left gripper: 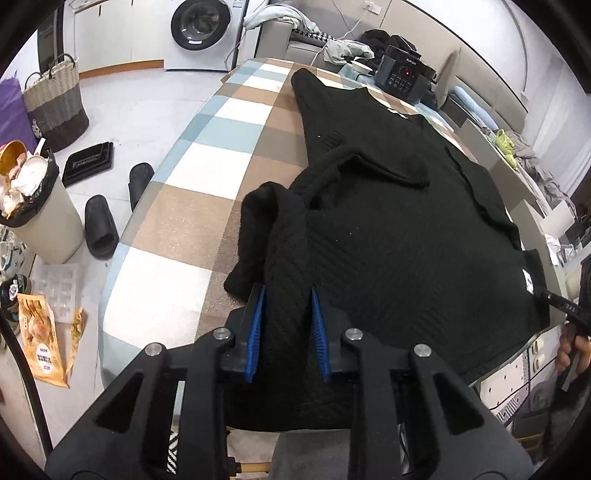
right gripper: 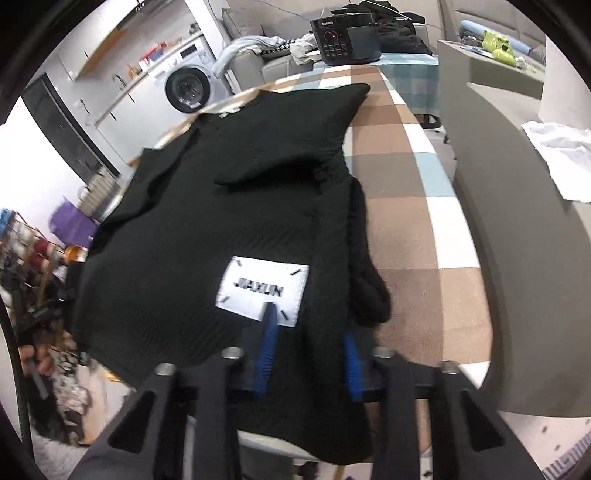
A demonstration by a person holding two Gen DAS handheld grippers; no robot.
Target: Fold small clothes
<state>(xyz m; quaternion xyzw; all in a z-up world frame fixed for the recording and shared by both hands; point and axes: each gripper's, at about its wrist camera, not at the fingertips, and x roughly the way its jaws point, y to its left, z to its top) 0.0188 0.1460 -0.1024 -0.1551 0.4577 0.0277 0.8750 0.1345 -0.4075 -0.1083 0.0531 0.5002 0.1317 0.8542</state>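
both grippers clamped on black top (left gripper: 388, 229) — left gripper (left gripper: 288, 295) on sleeve fold, right gripper (right gripper: 308, 328) just below white "jiaxun" label (right gripper: 263, 290); "supor" cooker (right gripper: 345, 36) far ahead.

From my seat, the garment (left gripper: 388, 221) lies spread on the table (left gripper: 192, 206), a cooker (left gripper: 402, 77) behind it at the far end, a bin (left gripper: 40, 214) and slippers (left gripper: 101, 225) on the floor left of the table.

Right tongs (right gripper: 308, 321) gripping black garment's (right gripper: 229, 206) hem
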